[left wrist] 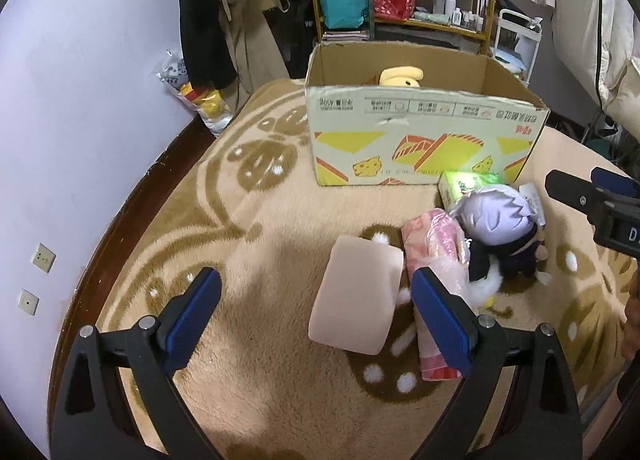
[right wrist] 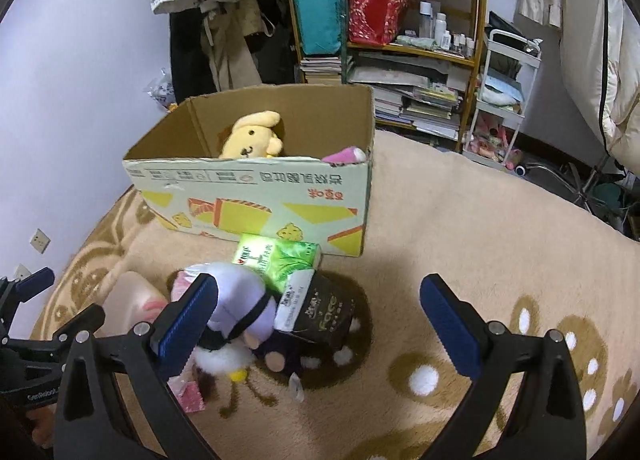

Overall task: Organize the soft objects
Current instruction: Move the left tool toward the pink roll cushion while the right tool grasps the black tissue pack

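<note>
A cardboard box [left wrist: 420, 136] stands open on the blanket and holds a yellow dog plush [right wrist: 250, 136] and a pink item [right wrist: 346, 155]. In front of it lie a beige foam pad [left wrist: 358, 294], a pink tissue pack [left wrist: 436, 256], a purple-haired doll [left wrist: 498, 222], a green tissue pack [right wrist: 280, 258] and a dark tissue pack [right wrist: 316, 312]. My left gripper [left wrist: 316, 304] is open, low over the blanket, with the foam pad between its fingers. My right gripper [right wrist: 320, 310] is open above the doll [right wrist: 240, 296] and the dark pack.
The beige patterned blanket [left wrist: 260, 228] covers the surface, bounded by a dark wooden edge [left wrist: 132, 216] and a wall at left. Behind the box stand a wooden shelf [right wrist: 400, 48] with bags and books, hanging clothes [left wrist: 224, 0] and a white cart [right wrist: 504, 100].
</note>
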Available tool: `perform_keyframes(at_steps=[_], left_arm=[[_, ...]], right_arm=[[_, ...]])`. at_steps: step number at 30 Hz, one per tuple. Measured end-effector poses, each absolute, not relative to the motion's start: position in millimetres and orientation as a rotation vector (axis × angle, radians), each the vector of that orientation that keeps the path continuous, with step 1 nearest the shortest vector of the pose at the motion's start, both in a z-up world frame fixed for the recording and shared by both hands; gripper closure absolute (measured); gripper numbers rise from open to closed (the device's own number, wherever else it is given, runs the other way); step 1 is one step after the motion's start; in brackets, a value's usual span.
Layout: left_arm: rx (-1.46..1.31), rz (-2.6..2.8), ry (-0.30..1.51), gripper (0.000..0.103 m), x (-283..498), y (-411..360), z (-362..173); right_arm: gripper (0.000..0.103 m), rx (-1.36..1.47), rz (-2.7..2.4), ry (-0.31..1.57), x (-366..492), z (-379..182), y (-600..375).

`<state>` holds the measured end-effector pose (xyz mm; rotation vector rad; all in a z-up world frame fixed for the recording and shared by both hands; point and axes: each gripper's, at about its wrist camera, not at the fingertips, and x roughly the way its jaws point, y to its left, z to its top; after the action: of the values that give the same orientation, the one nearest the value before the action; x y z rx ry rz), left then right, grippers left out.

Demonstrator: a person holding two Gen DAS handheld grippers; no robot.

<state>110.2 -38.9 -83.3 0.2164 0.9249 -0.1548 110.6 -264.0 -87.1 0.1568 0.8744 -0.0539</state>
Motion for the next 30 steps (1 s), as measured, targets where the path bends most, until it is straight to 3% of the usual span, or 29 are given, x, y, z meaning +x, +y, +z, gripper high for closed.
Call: perform_keyframes(at_steps=[30], left_arm=[[0.183, -0.187, 1.075, 0.008, 142, -42, -130]], right_arm=[[0.000, 0.366, -0.105, 0.977, 135, -143, -294]])
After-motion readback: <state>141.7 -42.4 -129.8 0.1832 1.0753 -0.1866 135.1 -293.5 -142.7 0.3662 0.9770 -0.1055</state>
